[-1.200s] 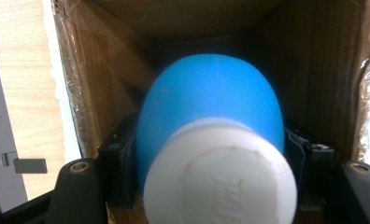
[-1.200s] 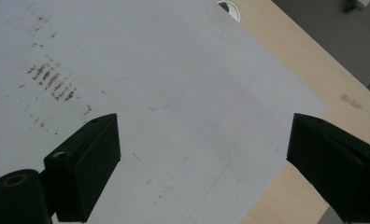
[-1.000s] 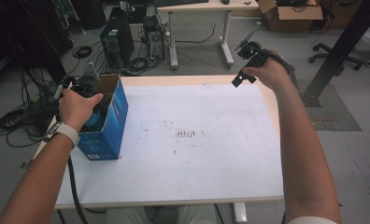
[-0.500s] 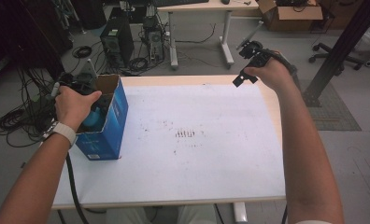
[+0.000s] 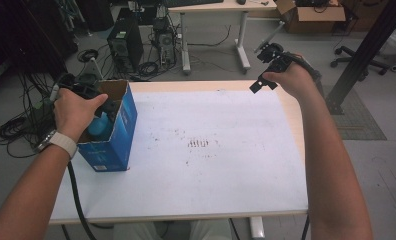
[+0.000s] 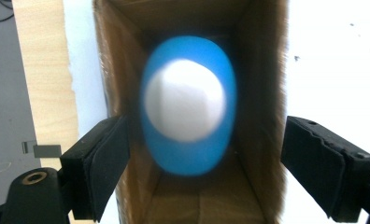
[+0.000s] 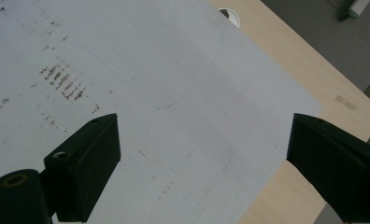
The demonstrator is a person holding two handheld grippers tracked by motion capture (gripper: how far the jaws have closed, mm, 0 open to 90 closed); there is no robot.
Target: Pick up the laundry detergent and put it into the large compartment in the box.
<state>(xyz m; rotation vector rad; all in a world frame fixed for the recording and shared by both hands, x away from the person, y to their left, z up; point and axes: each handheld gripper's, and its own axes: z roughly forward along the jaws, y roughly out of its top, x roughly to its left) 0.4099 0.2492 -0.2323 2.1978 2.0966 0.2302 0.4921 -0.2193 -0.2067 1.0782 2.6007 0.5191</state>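
Oval blue bottle (cardboard box)

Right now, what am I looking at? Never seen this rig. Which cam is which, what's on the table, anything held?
No robot arm: a person holds a two-jaw gripper in each hand. The high view looks down on the table from above the person's side. The other two cameras ride on the grippers and look along their black jaws.

The left gripper hangs over an open blue cardboard box near the table's left edge. Inside stands a blue bottle with a white cap, blurred in that view. The jaws have just been opening; they stand apart, clear of the bottle, so nothing is held.

The right gripper hovers over the far right corner, jaws wide, empty. Below it lies a white, smudged sheet covering the tabletop.
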